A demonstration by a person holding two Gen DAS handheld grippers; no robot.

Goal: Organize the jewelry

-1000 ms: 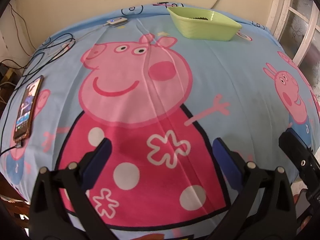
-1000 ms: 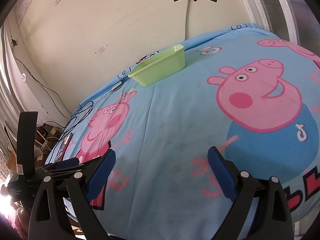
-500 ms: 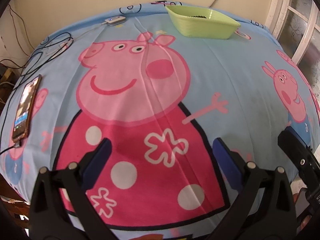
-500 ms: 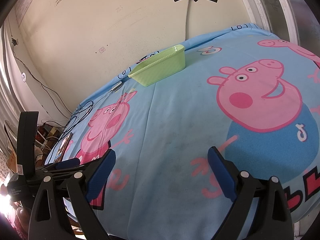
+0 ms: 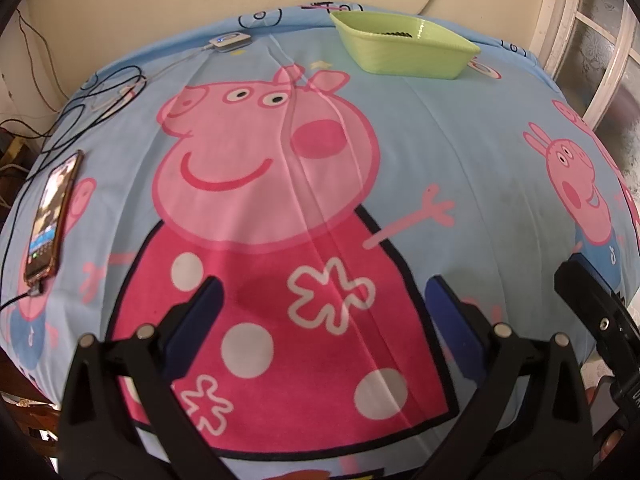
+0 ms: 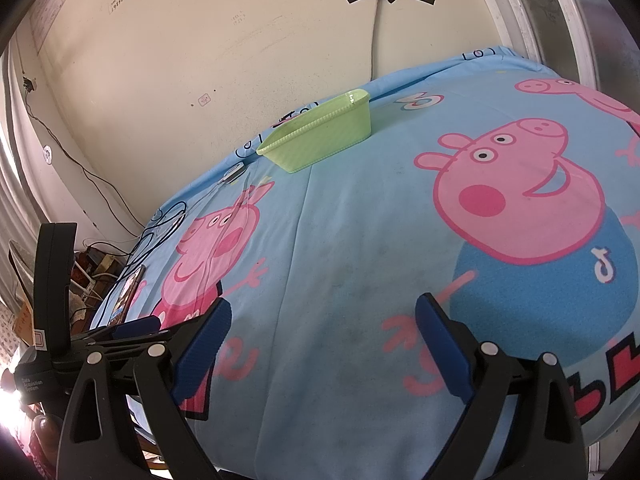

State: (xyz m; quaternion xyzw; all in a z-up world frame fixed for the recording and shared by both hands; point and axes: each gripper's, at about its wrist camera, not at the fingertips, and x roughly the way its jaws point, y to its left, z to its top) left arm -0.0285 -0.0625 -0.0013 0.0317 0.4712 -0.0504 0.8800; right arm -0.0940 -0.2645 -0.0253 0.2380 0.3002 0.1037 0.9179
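The green basket (image 5: 404,50) with something dark and beaded inside sits at the bed's (image 5: 480,152) far edge, and nothing has shifted in the last second. My left claw (image 5: 324,320) and right claw (image 6: 320,336) stay spread apart and empty, so I judge no sorting is underway.

A sheet (image 5: 460,152) covers the bed. At its far edge, near the wall (image 6: 208,40), sits a tray (image 5: 404,54) with a dark item (image 5: 394,34) inside. Left of the tray lies a small device (image 5: 230,42); cables (image 5: 100,96) run nearer from it. A phone (image 5: 50,216) lies at the left edge.
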